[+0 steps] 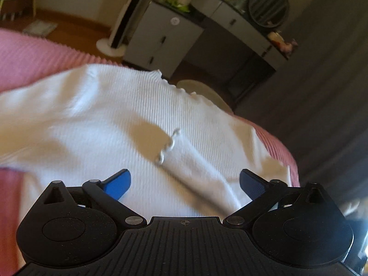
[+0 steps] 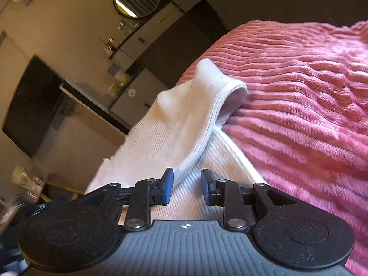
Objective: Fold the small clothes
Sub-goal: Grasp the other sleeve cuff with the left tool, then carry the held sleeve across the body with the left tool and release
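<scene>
Nearest my left lens, my left gripper (image 1: 185, 184) has its blue fingers spread wide above the white ribbed garment (image 1: 128, 119), which lies on the pink bedspread (image 1: 27, 55), holding nothing. On my right view, my right gripper (image 2: 186, 187) has its fingers partly apart, with a raised fold of the garment (image 2: 184, 124) between them, unpinched.

Left gripper (image 1: 185, 184): fingers spread wide, bare white garment (image 1: 115, 119) between them, raised fold ridge (image 1: 184, 172) crossing the gap | Right gripper (image 2: 186, 187): narrow gap, garment fold edge against the left finger, upstanding sleeve cuff (image 2: 220, 87) ahead | Pink blanket (image 2: 299, 115) to the right unobstructed.
</scene>
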`<state>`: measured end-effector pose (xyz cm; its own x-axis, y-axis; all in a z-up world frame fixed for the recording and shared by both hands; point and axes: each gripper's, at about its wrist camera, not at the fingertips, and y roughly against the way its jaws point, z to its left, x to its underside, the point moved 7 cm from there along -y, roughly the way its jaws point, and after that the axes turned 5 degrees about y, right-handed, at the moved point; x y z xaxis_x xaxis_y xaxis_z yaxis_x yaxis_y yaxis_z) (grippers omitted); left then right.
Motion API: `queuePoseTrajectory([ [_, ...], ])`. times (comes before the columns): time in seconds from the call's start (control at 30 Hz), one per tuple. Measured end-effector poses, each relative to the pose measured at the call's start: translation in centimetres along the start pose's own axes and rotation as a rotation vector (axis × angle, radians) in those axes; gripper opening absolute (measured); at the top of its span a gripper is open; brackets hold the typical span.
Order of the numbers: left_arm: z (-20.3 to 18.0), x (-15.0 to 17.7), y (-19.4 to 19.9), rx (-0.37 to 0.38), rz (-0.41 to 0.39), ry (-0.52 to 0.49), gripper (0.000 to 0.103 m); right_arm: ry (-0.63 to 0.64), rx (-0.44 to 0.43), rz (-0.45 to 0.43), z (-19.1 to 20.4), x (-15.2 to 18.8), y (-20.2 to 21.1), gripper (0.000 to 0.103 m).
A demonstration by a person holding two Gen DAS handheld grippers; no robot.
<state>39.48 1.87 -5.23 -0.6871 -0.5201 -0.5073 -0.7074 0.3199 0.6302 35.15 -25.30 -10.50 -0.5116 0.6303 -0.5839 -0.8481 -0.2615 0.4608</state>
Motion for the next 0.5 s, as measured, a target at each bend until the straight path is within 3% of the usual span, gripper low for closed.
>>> queuePoseTrajectory([
  [0.03,0.2,-0.4,-1.1,0.005,0.013,0.024,0.086,0.016,-0.011,-0.020,0.0,-0.4,0.0,0.027],
  [0.2,0.5,-1.7,-5.1,-0.020,0.096,0.043,0.047,0.026,-0.040,-0.031,0.1,-0.8,-0.5,0.036],
  [0.3,0.4,-2.0,-5.9,0.011,0.098,0.018,0.046,0.011,-0.050,-0.034,0.0,-0.7,-0.9,0.036],
  [0.4,0.5,-2.2,-6.0,0.011,0.127,0.015,0.029,0.003,-0.057,-0.035,0.0,-0.6,-0.9,0.036],
  [0.47,0.6,-2.8,-4.9,0.006,0.091,0.007,0.038,-0.003,-0.062,-0.033,0.0,-0.6,-0.9,0.036],
  [0.5,0.7,-3.2,-4.2,-0.004,0.059,-0.009,0.056,-0.011,-0.066,-0.033,0.0,-0.6,-0.8,0.036],
])
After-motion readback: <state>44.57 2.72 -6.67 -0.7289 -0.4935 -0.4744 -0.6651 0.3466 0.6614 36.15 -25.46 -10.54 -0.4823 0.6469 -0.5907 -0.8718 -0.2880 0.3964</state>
